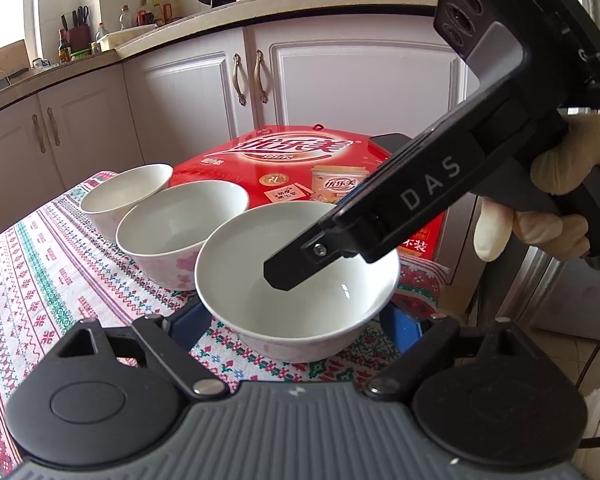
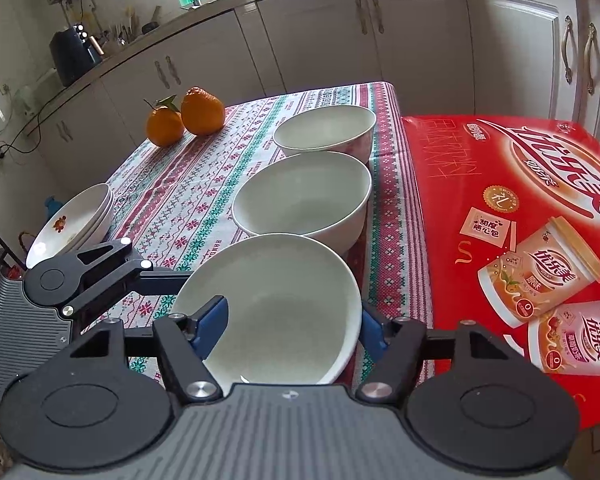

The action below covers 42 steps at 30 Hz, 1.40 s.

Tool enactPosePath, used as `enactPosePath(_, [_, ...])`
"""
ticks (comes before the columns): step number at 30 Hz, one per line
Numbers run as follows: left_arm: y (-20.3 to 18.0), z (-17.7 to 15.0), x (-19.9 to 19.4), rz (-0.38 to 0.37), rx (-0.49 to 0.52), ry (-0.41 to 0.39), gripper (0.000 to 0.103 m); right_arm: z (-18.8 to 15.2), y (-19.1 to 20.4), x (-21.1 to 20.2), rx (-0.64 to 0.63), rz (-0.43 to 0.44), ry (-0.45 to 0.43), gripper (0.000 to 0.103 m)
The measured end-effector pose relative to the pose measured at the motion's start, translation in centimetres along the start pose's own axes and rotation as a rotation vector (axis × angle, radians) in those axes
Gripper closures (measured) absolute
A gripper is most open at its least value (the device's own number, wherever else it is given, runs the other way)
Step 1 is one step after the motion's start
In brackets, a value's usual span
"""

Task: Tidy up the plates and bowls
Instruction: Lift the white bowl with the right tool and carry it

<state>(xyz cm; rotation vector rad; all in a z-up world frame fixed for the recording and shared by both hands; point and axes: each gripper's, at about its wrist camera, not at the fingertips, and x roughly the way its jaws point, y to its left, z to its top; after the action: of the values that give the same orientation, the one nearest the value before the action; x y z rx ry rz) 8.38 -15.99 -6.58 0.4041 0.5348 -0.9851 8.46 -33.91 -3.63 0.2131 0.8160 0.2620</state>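
Three white bowls stand in a row on the patterned table (image 2: 188,184), and the nearest bowl (image 2: 276,304) is gripped across its rim by the right gripper (image 2: 292,320), one blue pad inside and one outside. The left gripper (image 1: 296,328) straddles that same bowl with its jaws wide, apparently not pressing. A red box (image 2: 520,220) lies just beside the row, with two oranges (image 2: 184,116) and stacked plates (image 2: 76,220) farther off.

Right black two-finger tongs (image 2: 288,328) angled downward, blue pads (image 2: 210,330) clamped across a rim. Left black tongs (image 1: 296,328) parted wide, tilted down. Pale-gloved hand (image 1: 556,204) wrapped around right handle.
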Motion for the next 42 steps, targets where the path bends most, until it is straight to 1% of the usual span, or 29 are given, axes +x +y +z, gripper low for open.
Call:
enactPosePath(6, [0.2,0.0,-0.8,-0.002,-0.017,0.004,0.013,0.2,1.0,-0.3,-0.024,-0.01,0.001,0.029])
enactPosePath(15, [1.7,-0.7,-3.3,0.026,-0.075,0.017,0.013,1.0,3.8,0.2,-0.077,0.038,0.009,0.029])
enactPosePath(31, [6.7,-3.5,-7.2,0.158,-0.2,0.031,0.013,4.0,10.4,5.3,-0.205,0.137,0.038,0.029])
enactPosePath(39, [8.5,-4.8,-7.8,0.208,-0.24,0.044,0.013,4.9,12.4,7.8,-0.231,0.168,0.055,0.029])
enactPosePath(42, [9.1,-5.0,-7.8,0.215,-0.25,0.046,0.013,5.2,12.7,8.5,-0.233,0.172,0.059,0.029])
